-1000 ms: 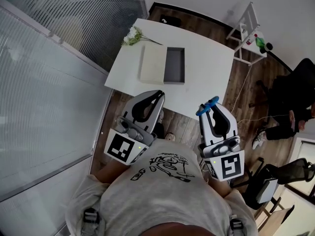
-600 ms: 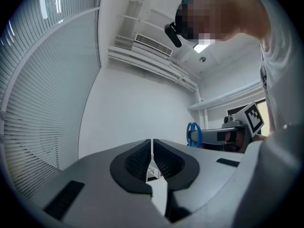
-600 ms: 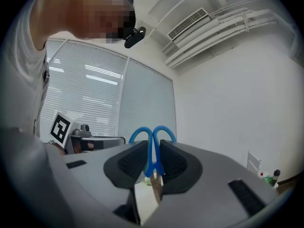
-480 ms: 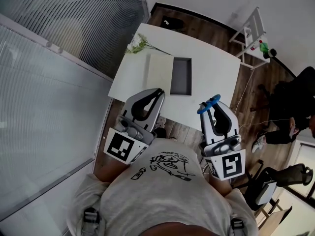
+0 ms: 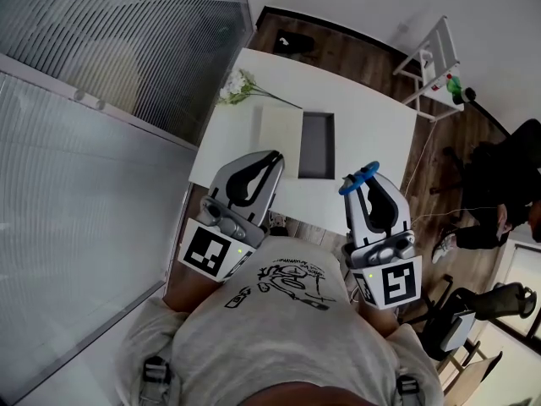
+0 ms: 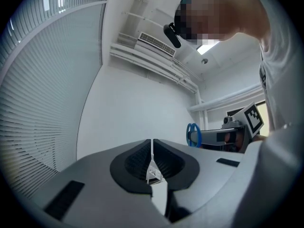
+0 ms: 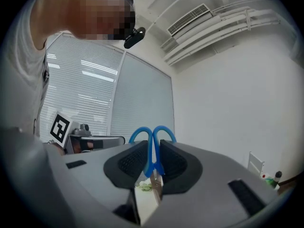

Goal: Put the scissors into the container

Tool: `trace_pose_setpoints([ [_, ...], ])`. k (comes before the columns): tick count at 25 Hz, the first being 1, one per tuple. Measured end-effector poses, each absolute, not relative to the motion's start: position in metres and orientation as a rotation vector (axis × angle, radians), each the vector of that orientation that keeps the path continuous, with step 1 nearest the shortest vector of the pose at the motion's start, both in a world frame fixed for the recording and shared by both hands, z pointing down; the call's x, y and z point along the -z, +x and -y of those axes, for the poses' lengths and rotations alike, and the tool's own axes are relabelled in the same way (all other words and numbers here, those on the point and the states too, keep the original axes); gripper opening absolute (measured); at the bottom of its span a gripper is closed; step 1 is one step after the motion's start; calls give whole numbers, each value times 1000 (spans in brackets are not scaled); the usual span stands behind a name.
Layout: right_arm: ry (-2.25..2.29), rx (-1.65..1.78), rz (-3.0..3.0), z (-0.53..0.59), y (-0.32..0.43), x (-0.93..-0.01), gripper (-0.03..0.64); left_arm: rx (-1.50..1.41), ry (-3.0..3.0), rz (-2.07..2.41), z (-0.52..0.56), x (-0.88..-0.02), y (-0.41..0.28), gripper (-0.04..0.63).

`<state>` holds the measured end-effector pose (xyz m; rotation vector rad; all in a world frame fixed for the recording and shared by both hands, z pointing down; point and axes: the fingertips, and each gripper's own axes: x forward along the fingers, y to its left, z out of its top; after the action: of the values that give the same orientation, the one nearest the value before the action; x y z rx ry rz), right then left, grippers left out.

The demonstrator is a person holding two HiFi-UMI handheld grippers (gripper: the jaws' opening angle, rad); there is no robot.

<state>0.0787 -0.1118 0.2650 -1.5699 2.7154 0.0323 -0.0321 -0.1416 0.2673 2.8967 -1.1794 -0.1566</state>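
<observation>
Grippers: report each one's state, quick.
Left gripper: shut, nothing between its jaws.
Right gripper: shut on the blue scissors.

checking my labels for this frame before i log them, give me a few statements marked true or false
1. The right tongs are shut on the blue-handled scissors. True.
2. The scissors lie inside the container. False: they are in the right tongs, and the container looks empty.
3. The left tongs grip the lid. False: they are shut on nothing, and the lid lies on the table right beside the container.
4. Flowers lie at a far corner of the table. True.
</observation>
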Motion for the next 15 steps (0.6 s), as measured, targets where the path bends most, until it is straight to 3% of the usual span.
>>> trace_pose_setpoints([
  [15,-1635,-32,-2682,150,65,-269,89,151,2914,1107,182,-276,-44,31],
])
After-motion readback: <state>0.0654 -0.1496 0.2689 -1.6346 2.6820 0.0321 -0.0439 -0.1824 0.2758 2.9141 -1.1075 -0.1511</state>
